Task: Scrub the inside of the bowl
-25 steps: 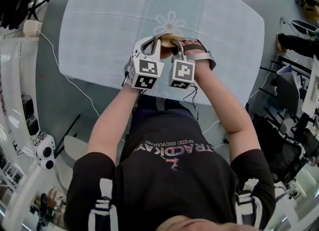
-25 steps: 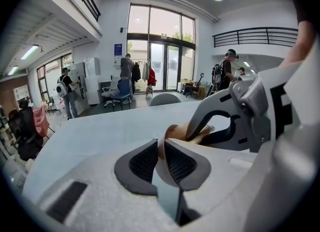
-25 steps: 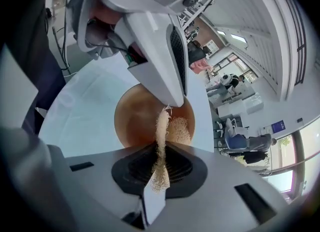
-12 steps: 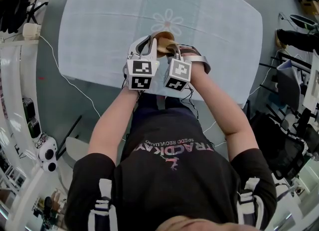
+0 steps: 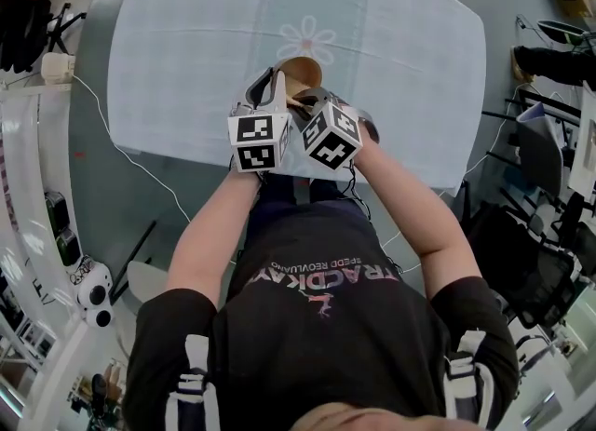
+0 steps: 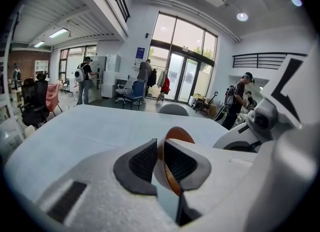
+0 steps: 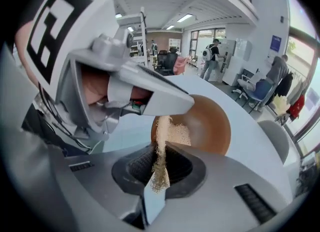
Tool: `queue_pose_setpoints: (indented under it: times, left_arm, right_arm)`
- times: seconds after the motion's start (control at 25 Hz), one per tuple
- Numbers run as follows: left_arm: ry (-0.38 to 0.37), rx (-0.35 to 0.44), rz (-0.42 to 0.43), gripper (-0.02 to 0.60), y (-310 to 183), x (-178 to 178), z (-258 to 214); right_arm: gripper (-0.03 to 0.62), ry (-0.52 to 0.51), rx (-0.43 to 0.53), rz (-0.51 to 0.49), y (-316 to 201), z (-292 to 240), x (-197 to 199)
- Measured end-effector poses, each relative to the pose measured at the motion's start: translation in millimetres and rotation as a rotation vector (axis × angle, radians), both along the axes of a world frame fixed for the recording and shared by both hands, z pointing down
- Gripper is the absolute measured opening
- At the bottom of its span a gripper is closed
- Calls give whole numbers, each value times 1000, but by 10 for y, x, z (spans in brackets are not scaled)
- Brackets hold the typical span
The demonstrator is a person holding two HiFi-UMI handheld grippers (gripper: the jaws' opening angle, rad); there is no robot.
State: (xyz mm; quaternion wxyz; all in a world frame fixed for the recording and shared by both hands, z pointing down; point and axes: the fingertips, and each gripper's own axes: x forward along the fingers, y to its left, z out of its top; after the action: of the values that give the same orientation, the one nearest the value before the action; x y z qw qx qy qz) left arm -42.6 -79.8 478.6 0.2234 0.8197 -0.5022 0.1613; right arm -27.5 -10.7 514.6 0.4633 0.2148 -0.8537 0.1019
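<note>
Beneath everything spreads a pale cloth-covered table (image 5: 186,47). Closest, the left gripper (image 6: 160,163) pinches the rim of the tilted brown bowl (image 6: 177,132); the right gripper (image 7: 160,168) clamps a fibrous scrubber (image 7: 172,132) reaching into its hollow. Rigid, light and likely slick, the bowl seems best gripped at the rim. Only the right gripper view shows the scrubber inside the bowl; the head view's marker cubes (image 5: 256,141) hide it. Beyond, people (image 6: 82,78) stand by windows (image 6: 182,55).

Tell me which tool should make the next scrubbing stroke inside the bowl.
Right: the right tool grips the scrub pad, which reaches into the bowl; the left tool clamps the rim, steadying it.
</note>
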Motion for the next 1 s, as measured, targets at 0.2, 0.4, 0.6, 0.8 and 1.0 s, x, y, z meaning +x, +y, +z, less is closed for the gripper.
queue_pose_setpoints:
  times: [0.2, 0.4, 0.6, 0.8, 1.0]
  left_arm:
    - [25, 3, -22, 55, 11, 11, -14]
    - [3, -5, 5, 52, 44, 40, 31]
    - [-49, 4, 51, 44, 44, 38, 54]
    - [-108, 6, 110, 43, 63, 79, 138]
    - [-135, -12, 138, 41, 56, 95, 234]
  right_arm:
    - [32, -32, -33, 8, 30, -27, -14]
    - [32, 22, -24, -46, 70, 29, 45]
    - [32, 155, 22, -129, 27, 144, 176]
    - [32, 282, 87, -181, -53, 269, 352]
    - [32, 375, 199, -188, -270, 263, 490]
